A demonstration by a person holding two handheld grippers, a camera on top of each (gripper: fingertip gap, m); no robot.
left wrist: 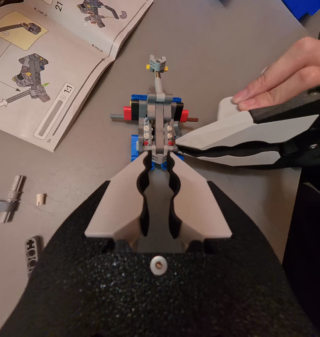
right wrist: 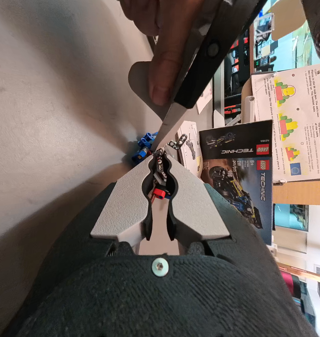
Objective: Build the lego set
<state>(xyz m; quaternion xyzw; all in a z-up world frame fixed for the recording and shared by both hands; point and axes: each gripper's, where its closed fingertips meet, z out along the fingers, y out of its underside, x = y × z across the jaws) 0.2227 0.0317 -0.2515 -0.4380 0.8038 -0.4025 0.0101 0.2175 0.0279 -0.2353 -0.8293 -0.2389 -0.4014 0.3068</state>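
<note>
The left claw pinches the model's grey end; the right claw clamps its side.

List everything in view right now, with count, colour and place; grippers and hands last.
Brick model: one, grey, blue, red, black; table centre.
Instruction booklet: one, open; far left.
Loose parts: grey axle connector, beige pin, black beam; left edge.
Set box: one, black-blue; behind model.
Left gripper: clamps model's near grey tip.
Right gripper: nearly shut at model's right side; grasp unclear.
Hand: on right gripper.
</note>
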